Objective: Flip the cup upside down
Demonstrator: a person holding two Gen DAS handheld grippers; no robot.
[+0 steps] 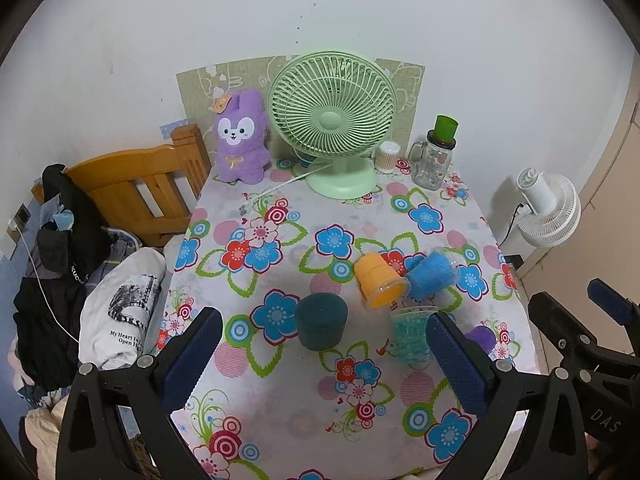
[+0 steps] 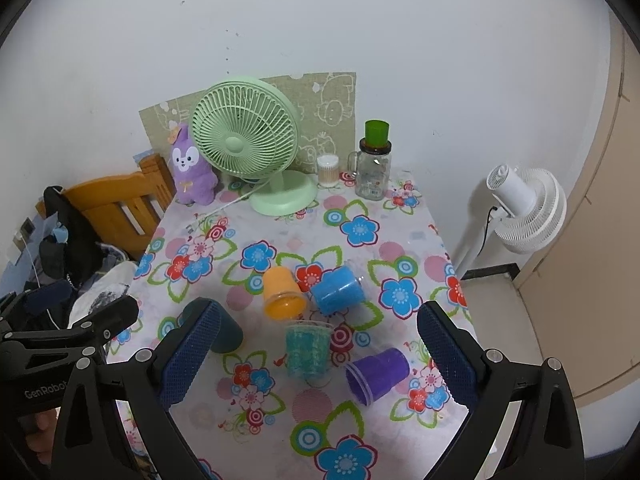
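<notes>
Both grippers, left gripper point(image 1: 324, 356) and right gripper point(image 2: 319, 354), hover with jaws spread wide, holding nothing. Ahead, a clear teal-beaded cup point(image 2: 307, 354) stands mouth-up on the floral worktop point(image 2: 360, 224), near the toppled orange cup point(image 2: 282, 294) and the toppled blue cup point(image 2: 338, 290).

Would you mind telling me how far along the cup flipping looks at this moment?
Done, apparently: the dark teal cup stands upside down, base up. In hand: nothing; the left gripper and right gripper are both open, hovering over the table. Left: the light teal cup stands upright, and the orange cup, blue cup and purple cup lie on their sides.
</notes>
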